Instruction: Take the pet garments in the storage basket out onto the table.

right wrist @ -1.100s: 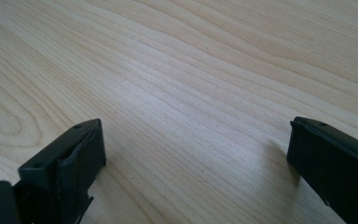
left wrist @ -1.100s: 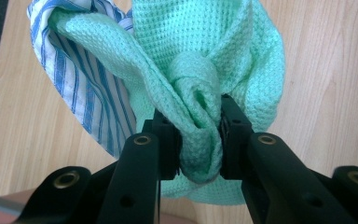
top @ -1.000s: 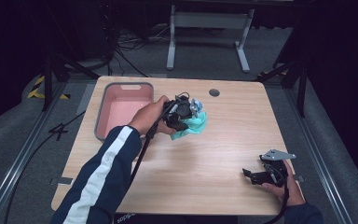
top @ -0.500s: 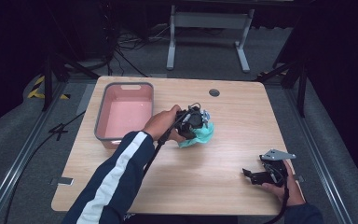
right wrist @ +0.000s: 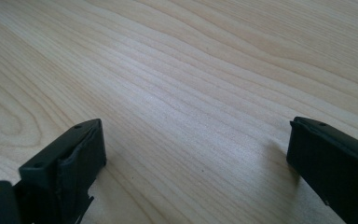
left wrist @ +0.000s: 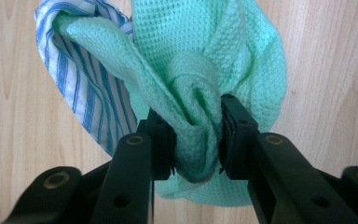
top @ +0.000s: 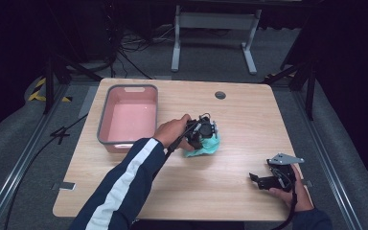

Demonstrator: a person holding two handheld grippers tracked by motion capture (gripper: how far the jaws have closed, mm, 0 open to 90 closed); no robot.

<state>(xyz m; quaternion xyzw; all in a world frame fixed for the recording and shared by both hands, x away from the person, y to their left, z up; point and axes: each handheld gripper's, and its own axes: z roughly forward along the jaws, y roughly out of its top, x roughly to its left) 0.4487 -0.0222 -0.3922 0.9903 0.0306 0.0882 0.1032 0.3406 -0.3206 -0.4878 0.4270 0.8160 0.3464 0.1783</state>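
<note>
the left gripper (left wrist: 196, 140) has its jaws pinched on a rolled fold of a mint-green waffle-weave cloth (left wrist: 205, 60), the pads pressing the fabric from both sides; the jaws have just been opening a little, yet the fold is still squeezed between them. a blue-and-white striped cloth (left wrist: 81, 88) clings to the green one's edge, probably gathered up with it rather than gripped itself. in the high view the left gripper (top: 202, 134) sits low over the green bundle (top: 206, 147), which lies on the wooden table (top: 220, 191) just beside the pink bin (top: 127, 120) with a grey rim, outside it. the bunched grip suits carrying a limp cloth as one lump, and the low position with loosening jaws suggests it is being set down here.

the right gripper (right wrist: 193, 158) has its jaws spread wide with nothing between them but bare tabletop. it rests near the table's front right corner (top: 268, 179), well apart from the cloths, seemingly parked out of the way.
</note>
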